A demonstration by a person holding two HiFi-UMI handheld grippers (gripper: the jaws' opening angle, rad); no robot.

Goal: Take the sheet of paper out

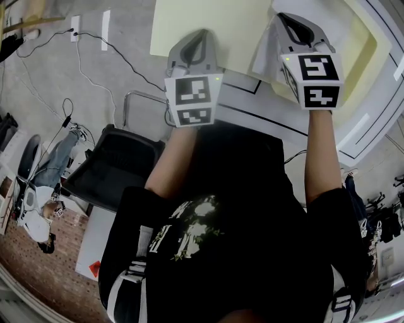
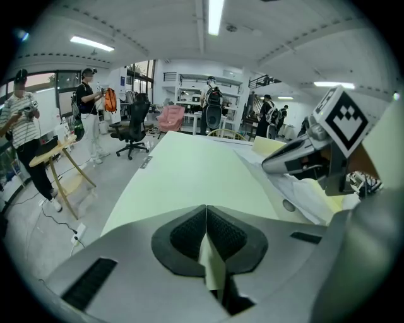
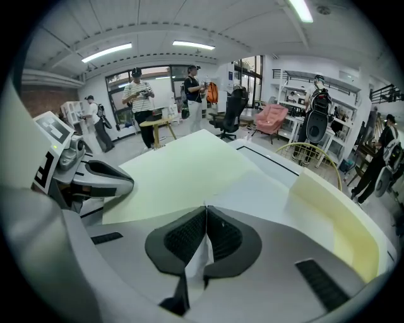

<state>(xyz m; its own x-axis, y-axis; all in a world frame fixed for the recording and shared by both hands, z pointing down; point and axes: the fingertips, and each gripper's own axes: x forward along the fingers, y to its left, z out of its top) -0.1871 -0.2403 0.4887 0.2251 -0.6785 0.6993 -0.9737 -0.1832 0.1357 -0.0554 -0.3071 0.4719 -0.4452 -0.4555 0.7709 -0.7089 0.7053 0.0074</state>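
Note:
A large pale green sheet point(image 1: 208, 28) lies flat ahead of me; it also fills the middle of the left gripper view point(image 2: 189, 173). My left gripper point(image 2: 206, 209) is shut on its near edge, seen from above in the head view point(image 1: 202, 35). A white sheet of paper point(image 3: 252, 189) lies to the right of the green sheet, partly over it. My right gripper point(image 3: 206, 209) is shut on the white sheet's near edge, at the top of the head view point(image 1: 283, 17). The two grippers are side by side, each visible in the other's view.
A thick yellow foam slab point(image 3: 338, 217) borders the white sheet on the right point(image 1: 361, 53). The white table point(image 1: 265, 110) has black lines. A black office chair point(image 1: 113, 167) and floor cables point(image 1: 82, 69) lie to my left. People stand far off point(image 2: 25, 135).

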